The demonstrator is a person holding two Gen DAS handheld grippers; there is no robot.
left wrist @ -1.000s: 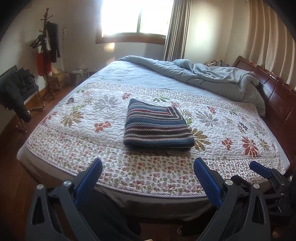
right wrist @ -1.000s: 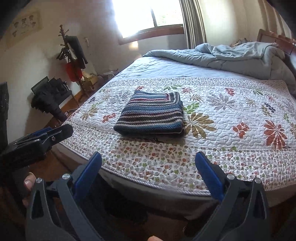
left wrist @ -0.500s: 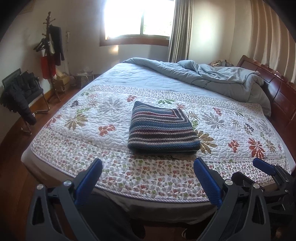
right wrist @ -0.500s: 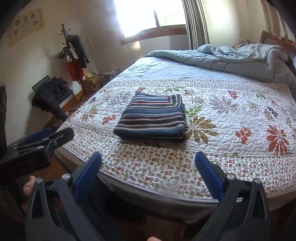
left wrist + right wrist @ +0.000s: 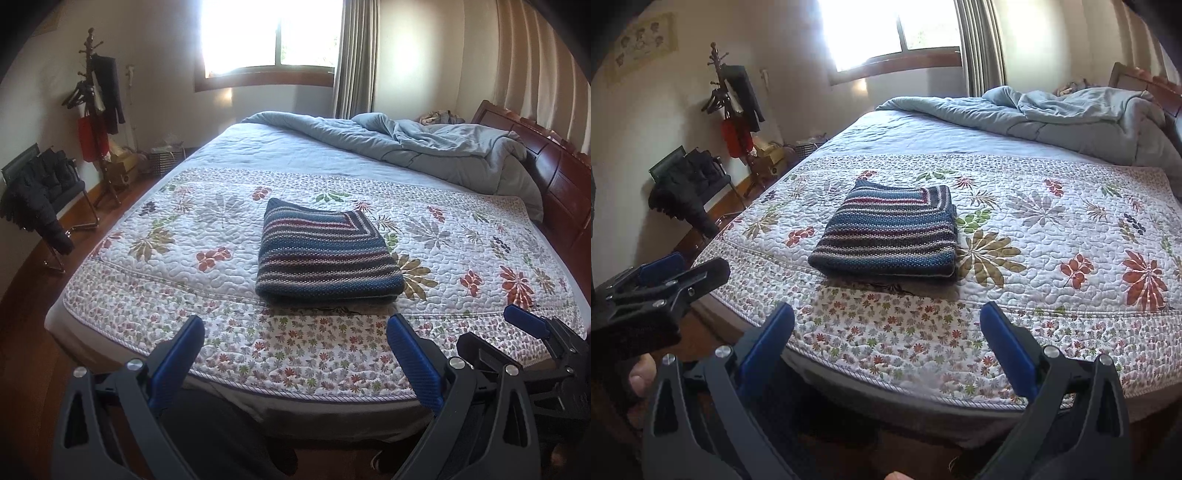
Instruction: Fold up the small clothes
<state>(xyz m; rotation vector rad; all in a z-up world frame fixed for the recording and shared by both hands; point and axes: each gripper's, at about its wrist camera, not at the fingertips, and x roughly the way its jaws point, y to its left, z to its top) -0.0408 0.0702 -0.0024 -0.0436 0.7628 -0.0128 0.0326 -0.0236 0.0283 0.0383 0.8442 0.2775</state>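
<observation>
A striped knitted garment (image 5: 325,254), blue, grey and red, lies folded into a neat rectangle on the floral quilt (image 5: 184,280) near the bed's front edge; it also shows in the right wrist view (image 5: 890,236). My left gripper (image 5: 295,350) is open and empty, held back off the bed's front edge. My right gripper (image 5: 886,336) is open and empty too, beside it to the right. Each gripper shows at the side of the other's view: the right one in the left wrist view (image 5: 546,339), the left one in the right wrist view (image 5: 657,288).
A rumpled blue duvet (image 5: 424,147) lies at the head of the bed by the wooden headboard (image 5: 561,177). A coat rack (image 5: 96,122) and a chair with dark clothes (image 5: 40,192) stand on the left by the wall. A window (image 5: 273,37) is behind.
Both grippers have drawn back and risen slightly from the bed; the view takes in more of the room. The folded garment has not moved.
</observation>
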